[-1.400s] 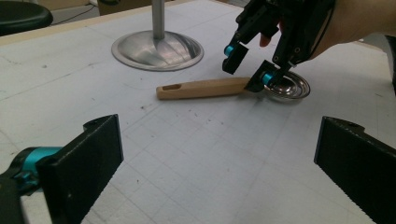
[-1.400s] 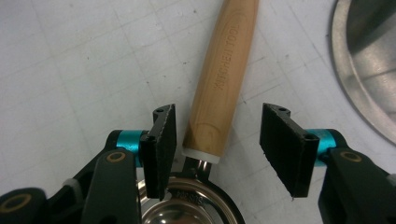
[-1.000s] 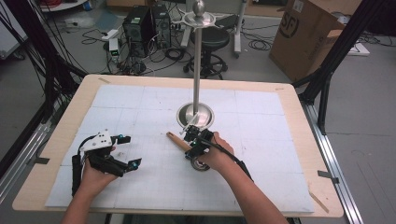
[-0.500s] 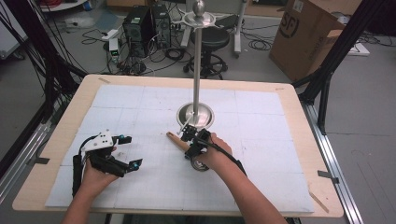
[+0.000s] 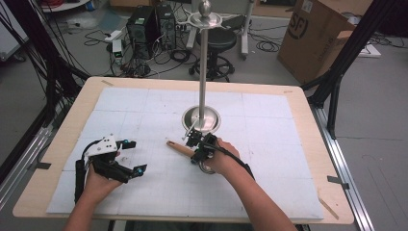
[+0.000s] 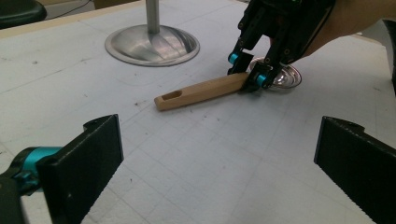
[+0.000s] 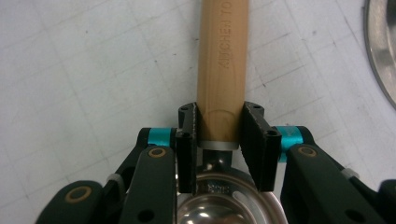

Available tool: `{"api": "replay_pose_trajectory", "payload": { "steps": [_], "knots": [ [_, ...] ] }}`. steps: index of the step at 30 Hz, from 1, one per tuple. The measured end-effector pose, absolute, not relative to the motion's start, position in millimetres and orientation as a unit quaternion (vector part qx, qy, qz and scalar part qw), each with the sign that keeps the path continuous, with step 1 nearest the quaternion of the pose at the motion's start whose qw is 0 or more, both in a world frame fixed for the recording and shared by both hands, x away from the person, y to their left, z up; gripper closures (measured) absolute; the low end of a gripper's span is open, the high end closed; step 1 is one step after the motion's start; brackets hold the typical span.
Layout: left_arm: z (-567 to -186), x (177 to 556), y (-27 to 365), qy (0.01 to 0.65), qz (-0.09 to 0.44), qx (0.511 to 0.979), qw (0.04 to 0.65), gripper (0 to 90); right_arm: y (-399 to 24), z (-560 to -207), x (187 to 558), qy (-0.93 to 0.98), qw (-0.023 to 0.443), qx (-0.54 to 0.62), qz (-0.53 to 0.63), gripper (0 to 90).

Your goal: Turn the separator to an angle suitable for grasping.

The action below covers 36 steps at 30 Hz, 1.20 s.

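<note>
Basically: wooden table (image 5: 57,159) covered by a white gridded mat (image 5: 269,178), lightly scuffed. Room behind, left to right: black frame legs with cable bundles, PC towers (image 5: 153,21) amid floor cabling, a black stool (image 5: 217,41), a cardboard box (image 5: 320,36) at the far right.

Left side of the mat: left gripper (image 5: 131,156) held in the person's left hand (image 5: 98,185), low over the mat, jaws spread wide with nothing between them; left gripper view shows bare mat between the two black jaws.

Centre: metal stand (image 5: 202,72), upright pole on a round domed base (image 5: 200,118), ball at the top.

Just in front of the base: a ladle-type utensil with wooden handle (image 6: 203,91) and shiny metal bowl (image 6: 282,77). It lies flat on the mat, slotted handle end pointing to the table's left, bowl toward the right hand (image 5: 223,159).

Right gripper (image 7: 219,133) is clamped on the handle right at the metal ferrule, one jaw on each side, touching the wood. Bowl sits directly under the gripper body, close to the camera. Edge of the stand base is visible at the right of the right gripper view. Grippers are well apart.
</note>
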State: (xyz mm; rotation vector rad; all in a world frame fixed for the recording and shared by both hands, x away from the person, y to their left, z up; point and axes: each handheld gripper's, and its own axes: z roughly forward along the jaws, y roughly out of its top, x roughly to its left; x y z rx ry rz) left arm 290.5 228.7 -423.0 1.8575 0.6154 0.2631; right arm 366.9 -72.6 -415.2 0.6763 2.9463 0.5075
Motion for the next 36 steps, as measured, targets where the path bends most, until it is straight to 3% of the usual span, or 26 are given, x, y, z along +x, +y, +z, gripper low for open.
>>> {"api": "replay_pose_trajectory", "payload": {
  "steps": [13,19,24,36],
  "knots": [
    [-423.4,291.4,229.9,0.26,0.111,0.784,0.552,1.8,-85.2,-409.6,369.0,0.962,0.037,0.189,0.194,69.1],
    [-420.9,290.5,230.3,0.262,0.097,0.764,0.581,1.8,-104.9,-389.6,362.4,0.944,0.052,0.189,0.267,69.0],
    [-423.1,292.0,229.8,0.266,0.097,0.771,0.57,1.8,-119.5,-375.1,356.8,0.929,0.054,0.192,0.312,69.1],
    [-421.4,288.7,228.9,0.262,0.093,0.762,0.585,1.8,-152.0,-355.1,341.2,0.913,0.076,0.21,0.342,69.0]
  ]
}}
